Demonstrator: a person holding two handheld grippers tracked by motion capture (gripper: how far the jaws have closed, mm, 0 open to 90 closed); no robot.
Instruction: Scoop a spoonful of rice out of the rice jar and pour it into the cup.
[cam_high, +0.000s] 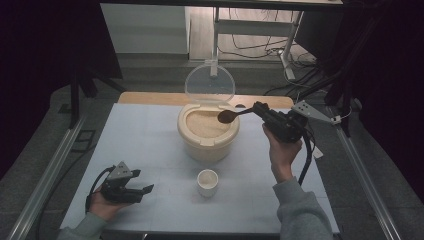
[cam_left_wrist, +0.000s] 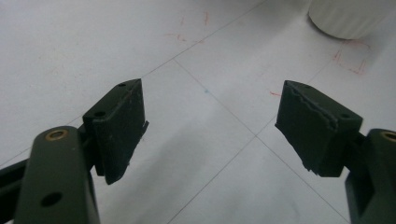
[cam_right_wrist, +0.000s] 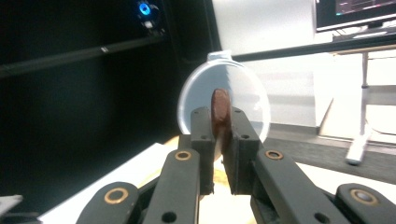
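A cream rice container (cam_high: 207, 131) stands mid-table with its clear round lid (cam_high: 210, 84) swung up behind it; the rice inside shows. My right gripper (cam_high: 257, 109) is shut on the handle of a dark wooden spoon (cam_high: 227, 116), whose bowl hovers over the container's right rim. In the right gripper view the spoon (cam_right_wrist: 220, 111) stands edge-on between the jaws, with the lid (cam_right_wrist: 252, 95) behind it. A small white cup (cam_high: 207, 182) sits in front of the container. My left gripper (cam_high: 145, 190) rests open at the near left, pointing toward the cup (cam_left_wrist: 348, 18).
The white table top (cam_high: 145, 145) has thin grid lines and faint red marks (cam_left_wrist: 350, 65). A wooden strip runs along its far edge. Metal rails flank the table on both sides. Cables and a table frame lie on the floor beyond.
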